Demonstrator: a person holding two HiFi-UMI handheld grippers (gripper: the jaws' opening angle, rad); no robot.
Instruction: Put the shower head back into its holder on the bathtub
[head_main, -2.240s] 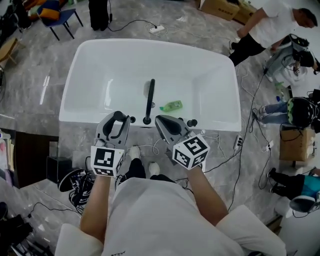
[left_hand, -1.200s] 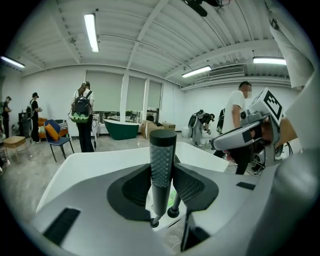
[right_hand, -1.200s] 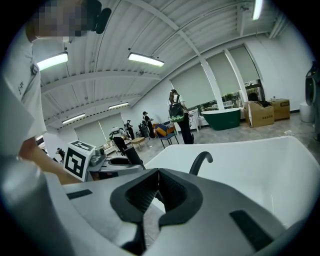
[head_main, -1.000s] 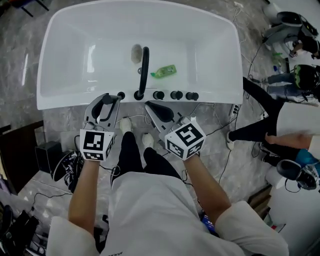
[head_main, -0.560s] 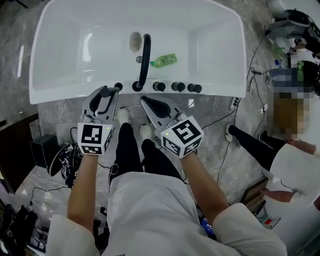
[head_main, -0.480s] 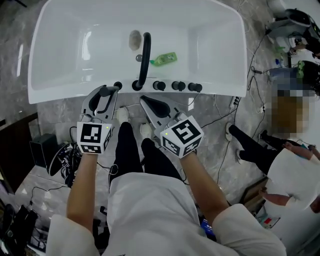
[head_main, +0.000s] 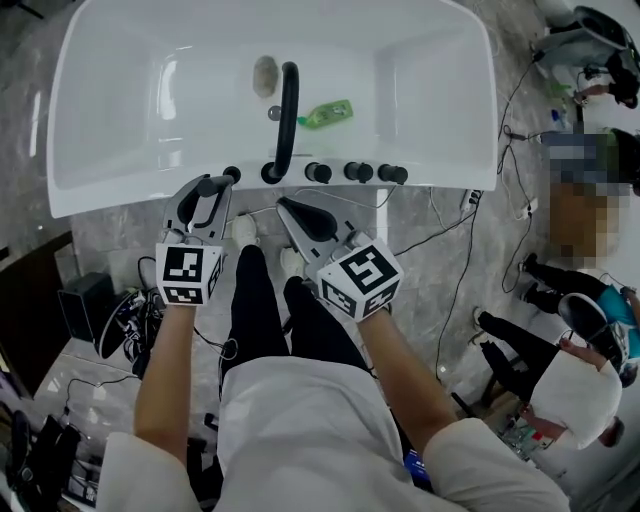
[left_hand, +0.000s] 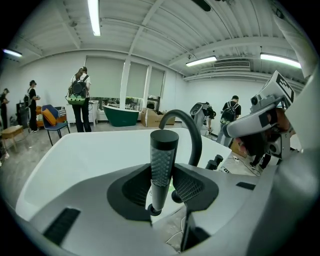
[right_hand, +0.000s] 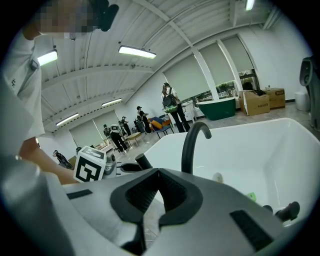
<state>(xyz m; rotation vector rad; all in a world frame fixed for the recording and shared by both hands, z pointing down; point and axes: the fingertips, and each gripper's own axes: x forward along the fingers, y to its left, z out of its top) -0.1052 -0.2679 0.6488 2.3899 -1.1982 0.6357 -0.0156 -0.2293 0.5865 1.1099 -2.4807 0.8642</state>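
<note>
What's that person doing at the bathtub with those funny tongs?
A person stands at the near side of a white bathtub with tongs in each hand. The left tongs grip a black shower head close to the tub's near rim, where a row of black fittings sits. It isn't in a holder yet. The right tongs are closed and empty. A green bottle lies inside the tub.

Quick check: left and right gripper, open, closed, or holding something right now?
Left gripper: closed on the shower head.
Right gripper: closed, nothing between its jaws.
</note>
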